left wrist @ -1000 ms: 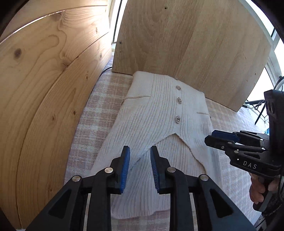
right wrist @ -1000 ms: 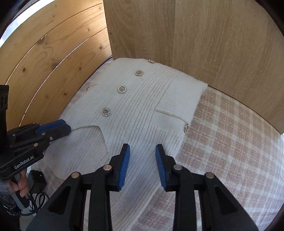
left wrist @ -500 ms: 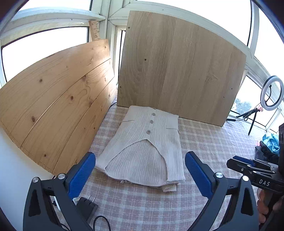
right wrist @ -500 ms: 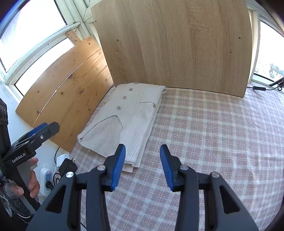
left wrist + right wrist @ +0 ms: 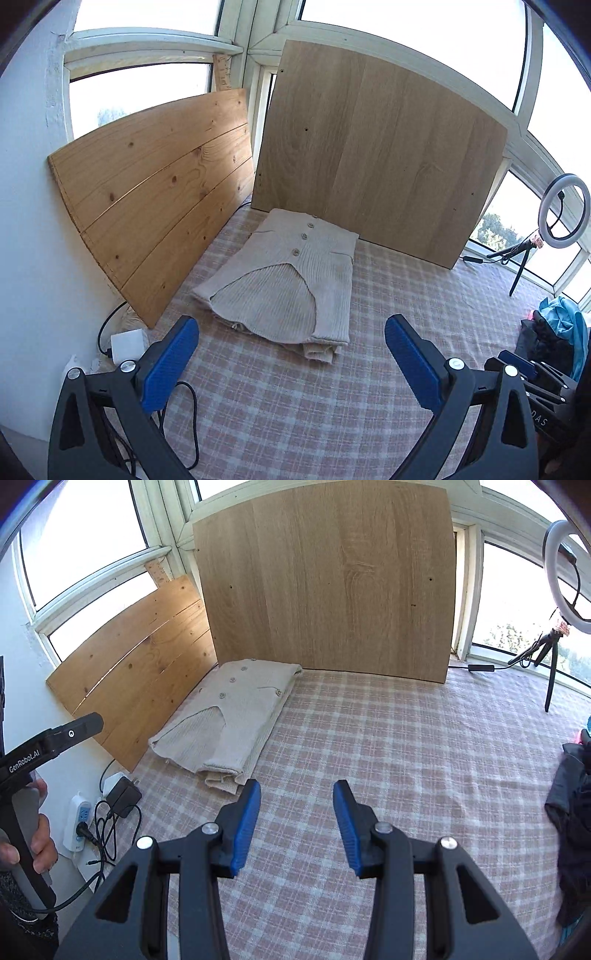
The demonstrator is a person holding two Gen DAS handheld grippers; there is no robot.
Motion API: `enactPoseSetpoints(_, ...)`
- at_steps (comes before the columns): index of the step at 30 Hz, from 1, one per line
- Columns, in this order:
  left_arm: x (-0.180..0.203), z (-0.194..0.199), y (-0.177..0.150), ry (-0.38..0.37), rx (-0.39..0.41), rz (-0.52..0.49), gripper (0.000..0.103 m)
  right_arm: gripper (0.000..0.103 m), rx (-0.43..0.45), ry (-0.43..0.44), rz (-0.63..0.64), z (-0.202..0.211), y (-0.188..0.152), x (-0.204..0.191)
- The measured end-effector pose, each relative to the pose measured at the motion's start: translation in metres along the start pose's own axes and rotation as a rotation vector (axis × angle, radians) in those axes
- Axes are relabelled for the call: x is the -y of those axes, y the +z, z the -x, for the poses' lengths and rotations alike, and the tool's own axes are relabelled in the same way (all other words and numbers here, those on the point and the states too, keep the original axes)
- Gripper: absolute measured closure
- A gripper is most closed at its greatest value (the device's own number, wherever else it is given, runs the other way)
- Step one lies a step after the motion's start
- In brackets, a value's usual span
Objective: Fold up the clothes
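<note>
The folded cardigan (image 5: 291,280) sits centre-frame on the checked bench (image 5: 406,295). Left gripper (image 5: 291,354) gapes wide, right gripper (image 5: 295,823) partly open, both empty. Any careless nudge could spill that loose bottom layer.

A flat surface covered with a pink-and-white checked cloth (image 5: 369,738) is seen in both views. A folded cream ribbed-knit cardigan with small round buttons (image 5: 291,280) is laid on it at the far left corner, its button end close to the boards. Two wooden boards are stood on edge at the back: a knotty pine plank panel (image 5: 155,206) along the left side and a pale oak-veneer board (image 5: 325,583) across the rear. A ring light on a small black tripod (image 5: 554,653) is set at the far right. Dark and turquoise clothes (image 5: 554,332) are heaped at the right edge.
</note>
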State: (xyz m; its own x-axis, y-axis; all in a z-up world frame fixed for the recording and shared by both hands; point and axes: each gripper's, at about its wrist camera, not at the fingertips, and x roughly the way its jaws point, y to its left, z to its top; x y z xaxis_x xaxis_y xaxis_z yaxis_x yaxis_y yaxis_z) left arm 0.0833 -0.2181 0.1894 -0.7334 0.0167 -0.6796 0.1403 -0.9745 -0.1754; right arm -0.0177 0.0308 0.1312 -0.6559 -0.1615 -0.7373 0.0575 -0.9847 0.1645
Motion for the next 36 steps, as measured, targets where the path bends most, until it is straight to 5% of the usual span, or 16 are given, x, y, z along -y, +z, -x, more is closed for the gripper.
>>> enactPoseSetpoints(21, 0.063, 0.068, -0.085, 0.147, 0.014, 0.135, 0.002, 0.063, -0.046, 0.096, 0.086, 0.043, -0.059, 0.089)
enactPoseSetpoints(33, 0.07, 0.084, -0.102, 0.13, 0.039, 0.169, 0.002, 0.063, -0.061, 0.118, 0.104, 0.048, -0.07, 0.108)
enactPoseSetpoints(36, 0.075, 0.09, -0.102, 0.205, 0.077, 0.132, 0.002, 0.063, -0.058, 0.117, 0.119, 0.049, -0.071, 0.106)
